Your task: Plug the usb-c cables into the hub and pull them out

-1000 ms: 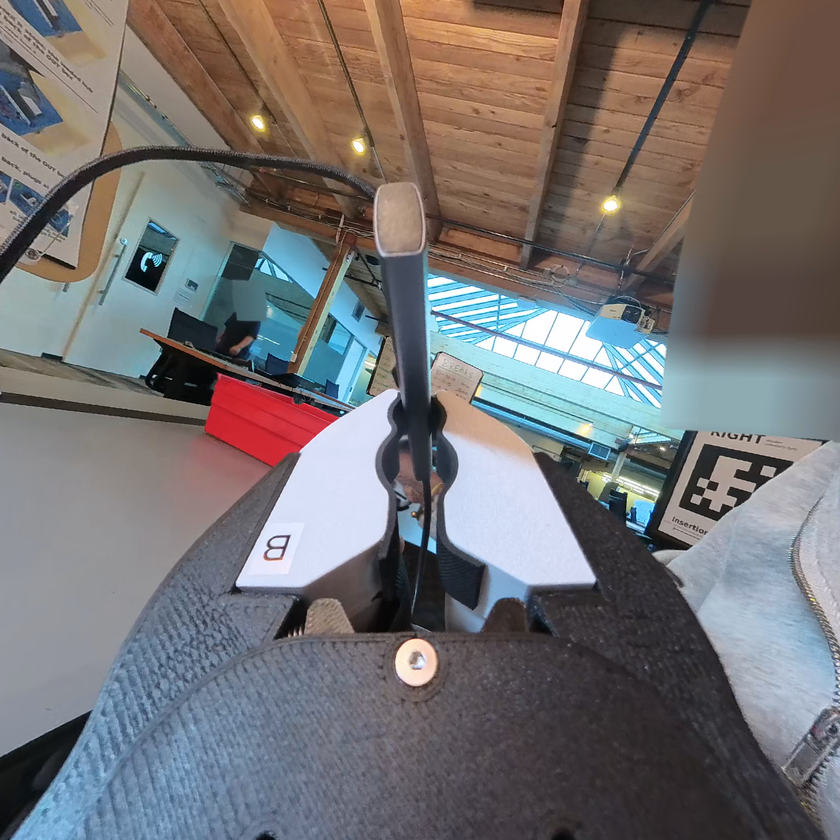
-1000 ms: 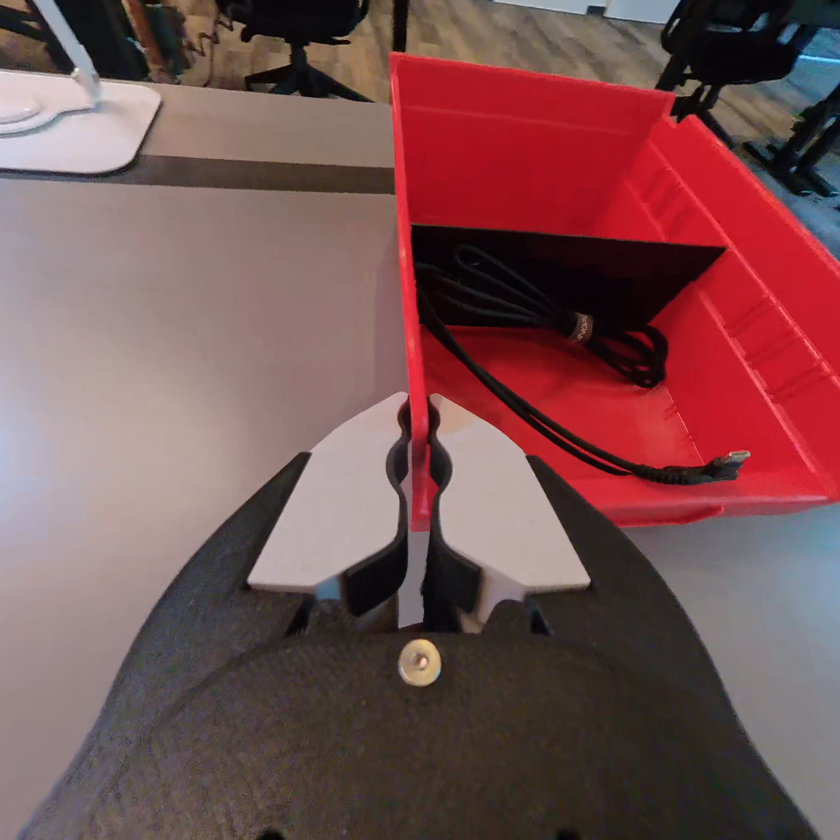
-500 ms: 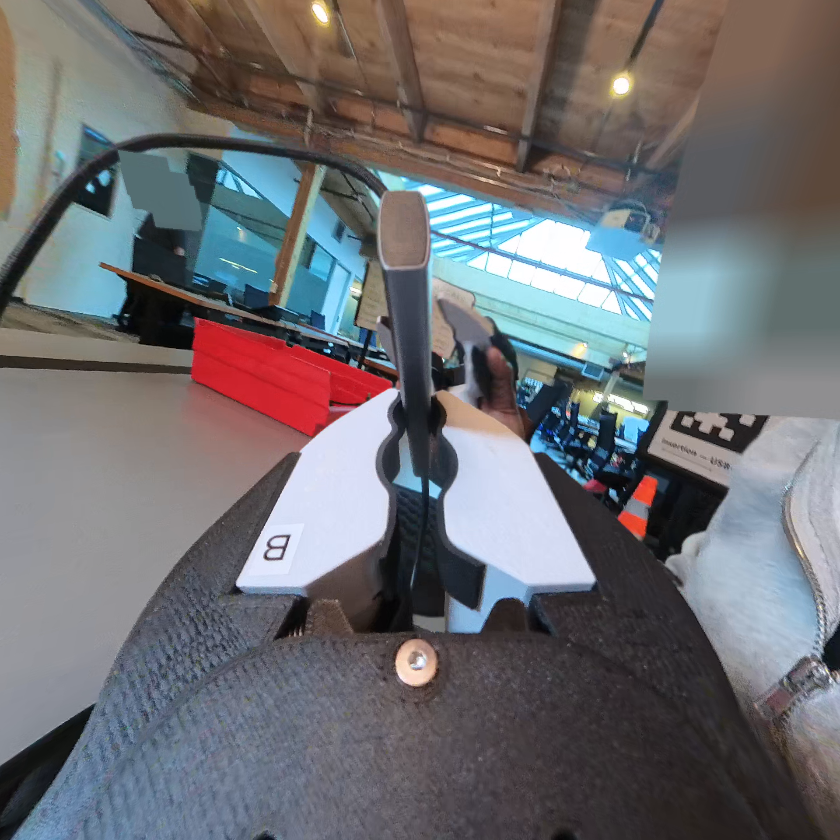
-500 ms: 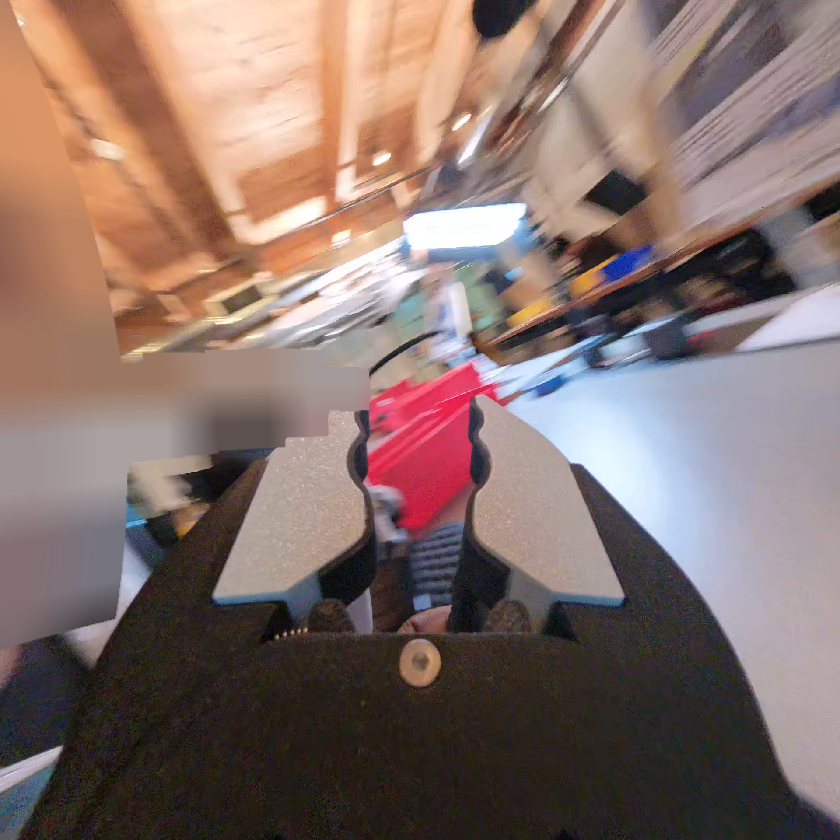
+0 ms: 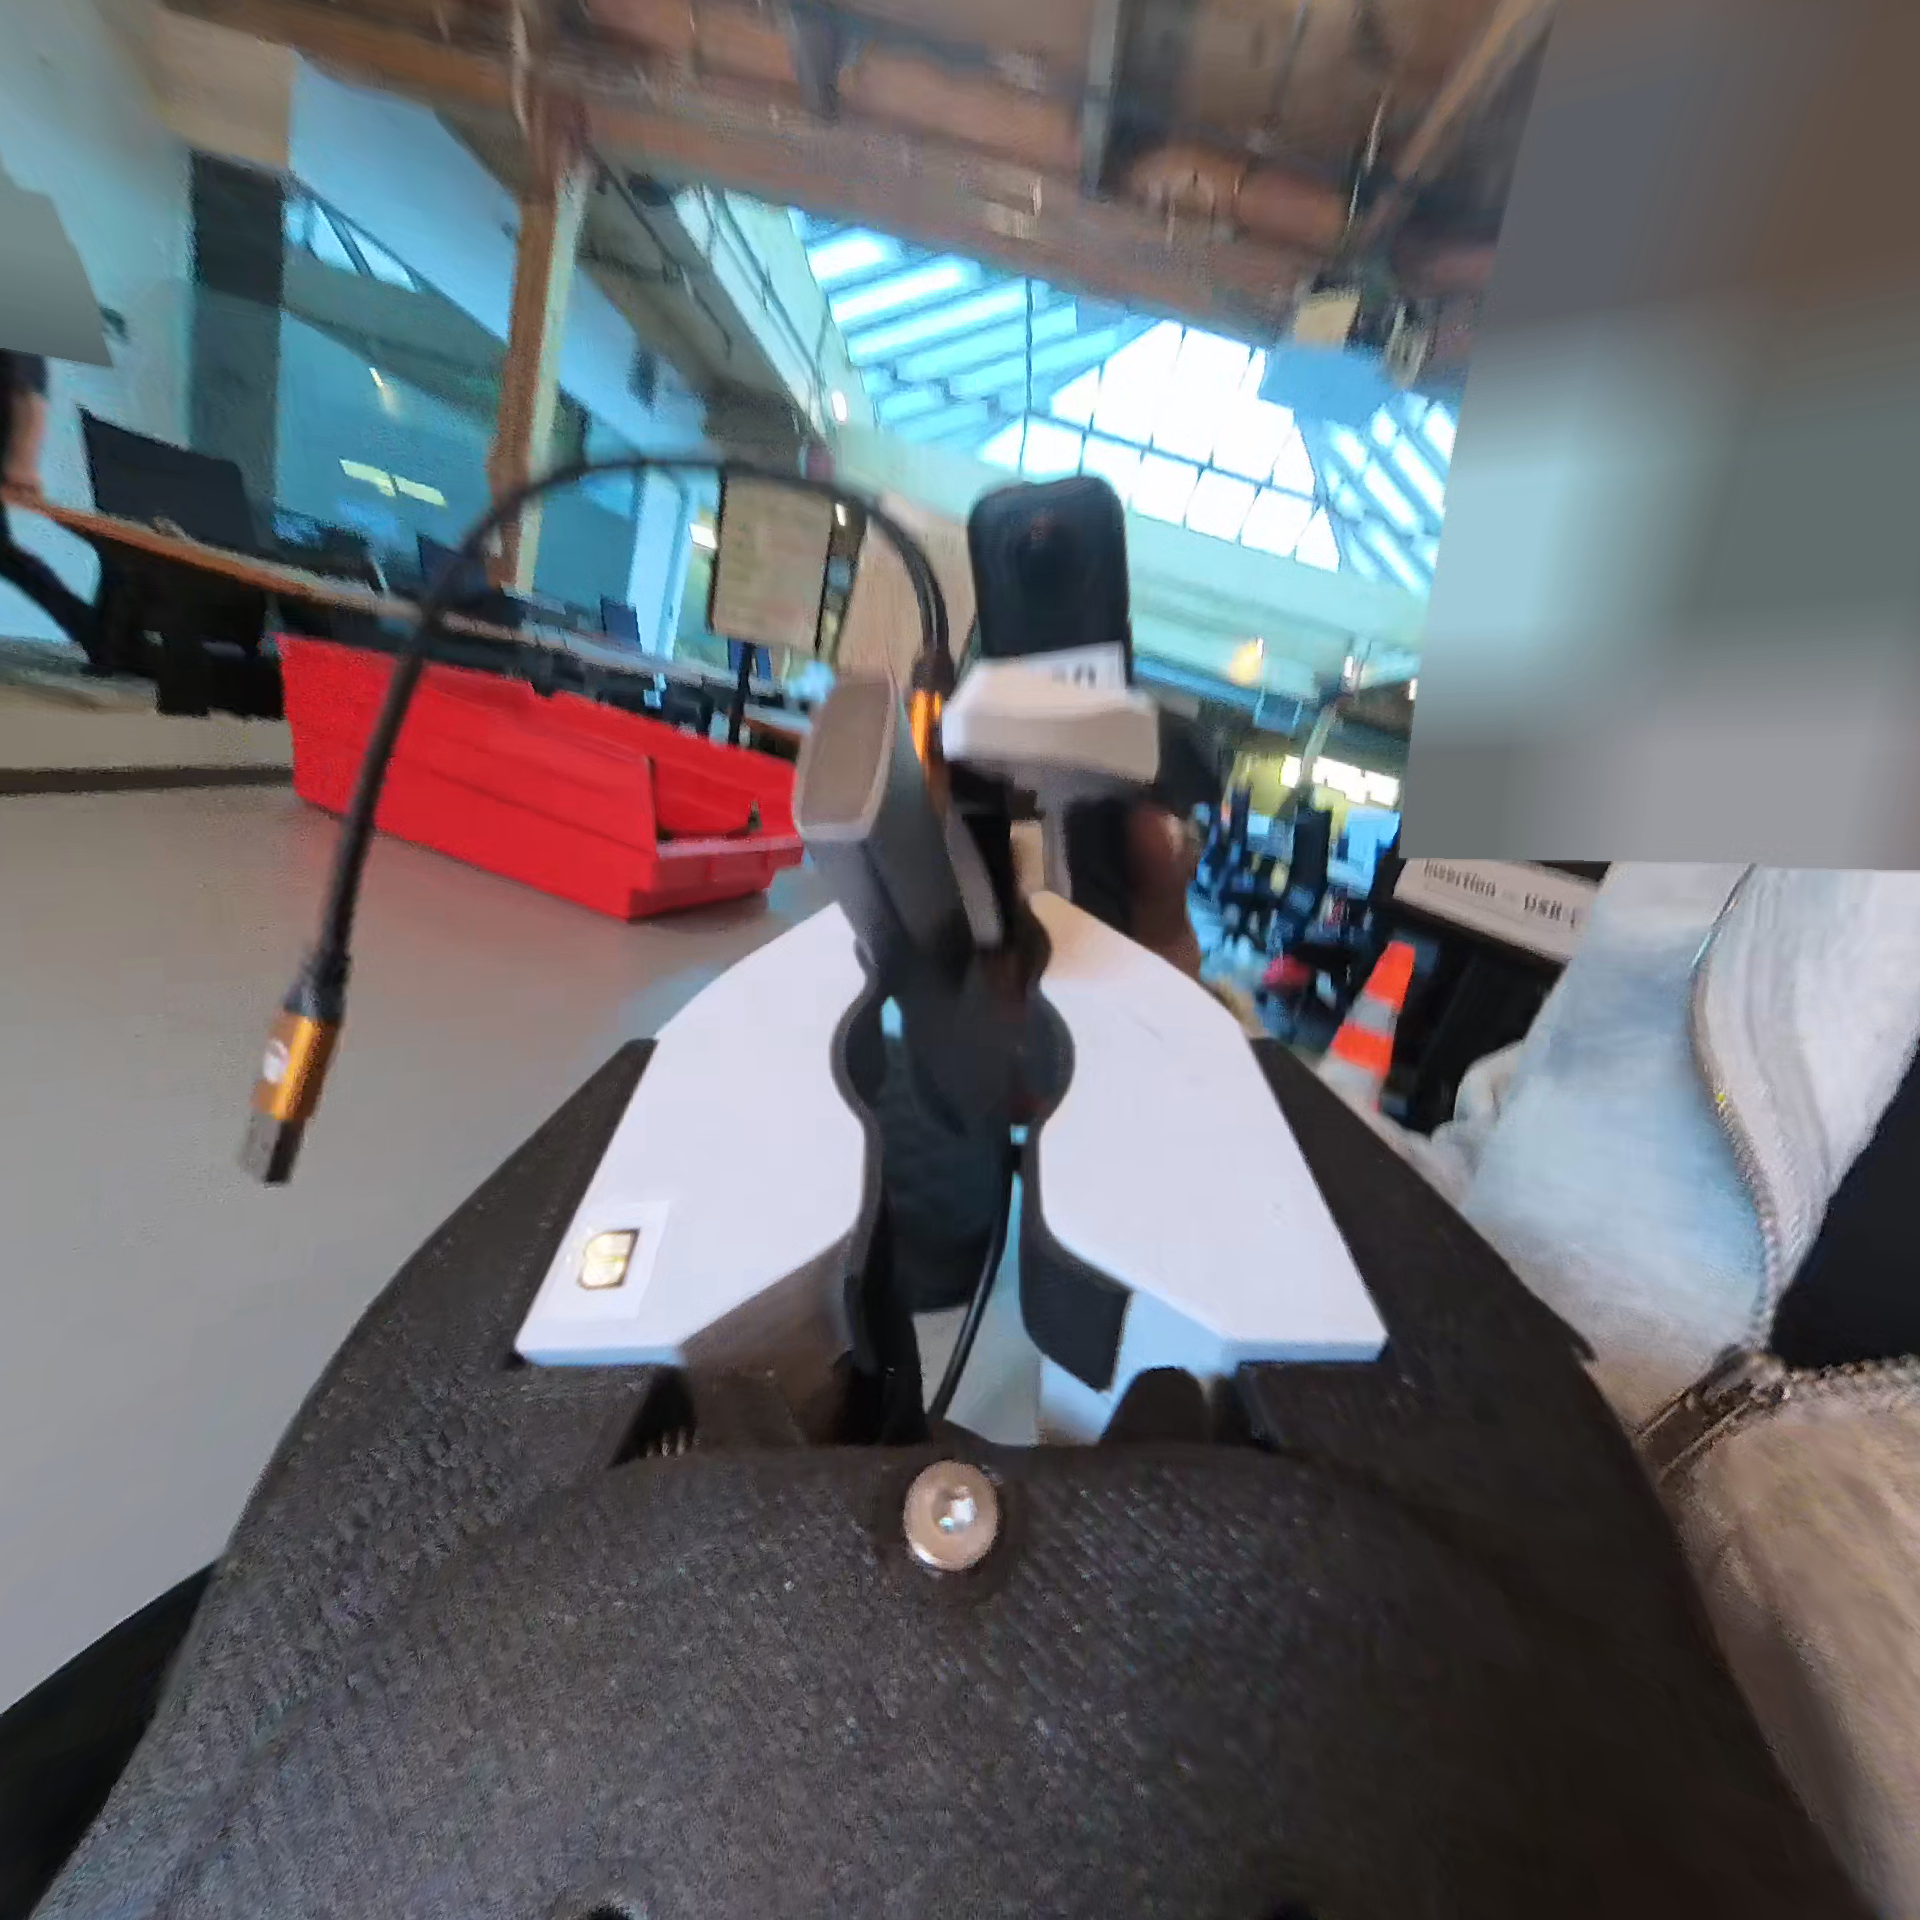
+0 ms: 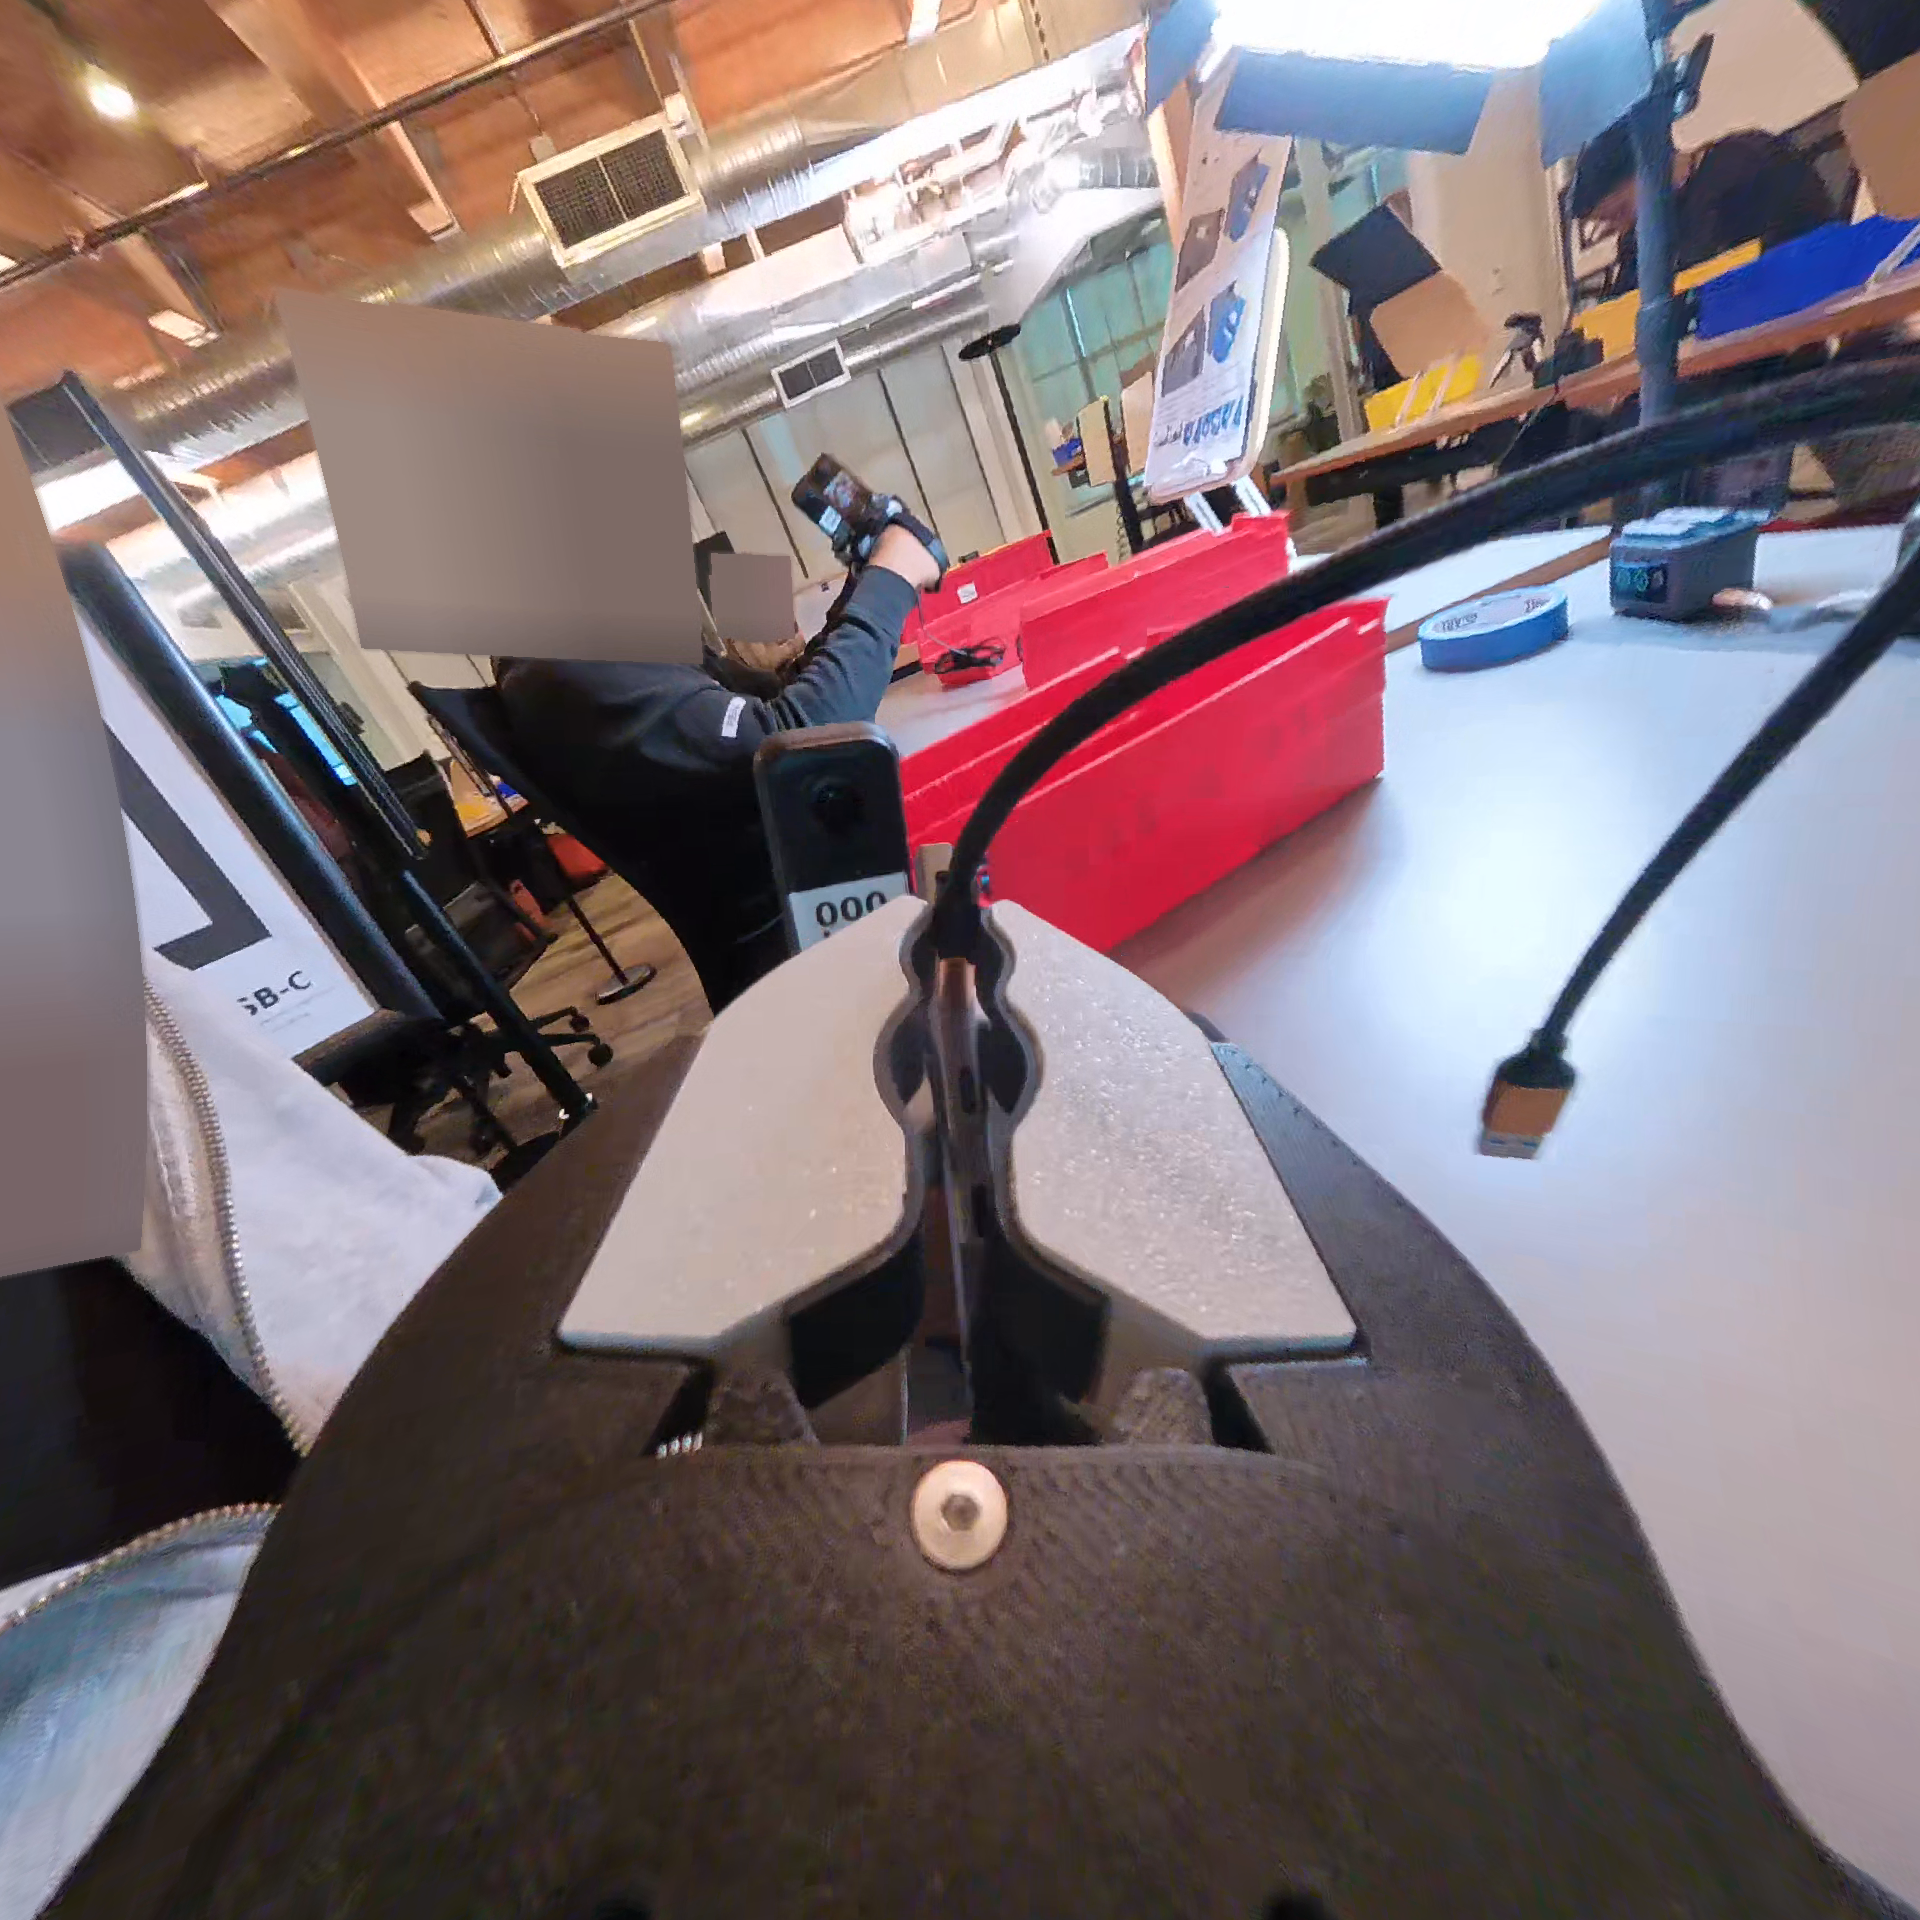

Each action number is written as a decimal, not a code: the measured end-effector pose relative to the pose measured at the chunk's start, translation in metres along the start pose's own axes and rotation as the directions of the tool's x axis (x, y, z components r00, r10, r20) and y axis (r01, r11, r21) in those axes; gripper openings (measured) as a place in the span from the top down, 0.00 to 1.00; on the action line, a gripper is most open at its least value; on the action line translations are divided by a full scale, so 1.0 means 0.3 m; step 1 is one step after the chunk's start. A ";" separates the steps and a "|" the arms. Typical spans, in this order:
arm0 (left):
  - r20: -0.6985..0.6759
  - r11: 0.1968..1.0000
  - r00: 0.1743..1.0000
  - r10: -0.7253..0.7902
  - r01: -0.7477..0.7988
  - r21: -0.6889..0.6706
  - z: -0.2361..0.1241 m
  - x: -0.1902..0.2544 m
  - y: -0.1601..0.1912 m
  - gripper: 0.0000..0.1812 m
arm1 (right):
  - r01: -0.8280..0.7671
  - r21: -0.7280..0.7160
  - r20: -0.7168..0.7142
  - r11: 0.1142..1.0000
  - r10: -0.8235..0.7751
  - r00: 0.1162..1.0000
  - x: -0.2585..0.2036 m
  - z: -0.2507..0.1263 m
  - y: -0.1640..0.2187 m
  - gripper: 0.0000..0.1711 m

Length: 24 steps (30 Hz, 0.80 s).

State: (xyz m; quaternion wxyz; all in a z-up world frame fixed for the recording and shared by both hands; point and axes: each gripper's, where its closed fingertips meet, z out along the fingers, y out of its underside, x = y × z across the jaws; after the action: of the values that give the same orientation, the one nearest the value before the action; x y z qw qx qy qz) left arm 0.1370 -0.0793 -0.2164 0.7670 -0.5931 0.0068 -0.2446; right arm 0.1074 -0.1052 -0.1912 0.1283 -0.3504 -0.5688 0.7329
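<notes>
A: Where's the hub (image 5: 883,831)?
B: Clamped upright in the left gripper (image 5: 951,997), above the table (image 5: 156,1039).
A: Right gripper (image 6: 956,966)?
B: Closed on the cable (image 6: 1143,665); its free plug (image 6: 1522,1107) dangles clear over bare tabletop, red bins (image 6: 1195,769) behind

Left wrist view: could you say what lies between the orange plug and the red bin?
In the left wrist view, only bare tabletop and the plug's cable lie between the orange plug and the red bin.
</notes>
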 end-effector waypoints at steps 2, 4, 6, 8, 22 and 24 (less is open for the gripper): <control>0.019 0.992 0.999 -0.046 0.044 0.118 -0.032 -0.025 -0.051 0.87 | -0.026 -0.012 0.008 1.000 0.026 1.000 0.007 -0.002 0.017 0.96; 0.016 0.984 0.995 -0.095 0.091 0.153 -0.045 -0.040 -0.066 0.86 | -0.051 0.005 0.026 0.999 0.051 0.998 0.006 -0.003 0.016 0.96; -0.009 0.990 0.996 -0.089 0.090 0.112 -0.034 -0.027 -0.051 0.91 | -0.068 0.014 0.035 0.998 0.068 0.997 0.012 -0.005 0.016 0.96; -0.007 0.994 0.998 -0.058 0.058 0.094 -0.028 -0.018 -0.043 0.94 | -0.079 0.021 0.056 0.997 0.078 0.995 0.012 -0.010 0.017 0.96; 0.097 0.997 0.994 -0.048 0.041 0.072 -0.015 -0.055 -0.038 0.93 | -0.154 0.141 0.013 0.978 0.153 0.988 0.061 -0.024 -0.011 0.97; 0.090 0.996 0.995 -0.051 0.043 0.081 -0.016 -0.050 -0.041 0.93 | -0.145 0.156 0.003 0.977 0.146 0.989 0.062 -0.031 -0.024 0.98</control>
State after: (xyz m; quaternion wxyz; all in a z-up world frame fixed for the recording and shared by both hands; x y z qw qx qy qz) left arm 0.1180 -0.0801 -0.2109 0.7835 -0.5728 -0.0521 -0.2352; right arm 0.0987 -0.0851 -0.1924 0.1037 -0.3832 -0.4822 0.7809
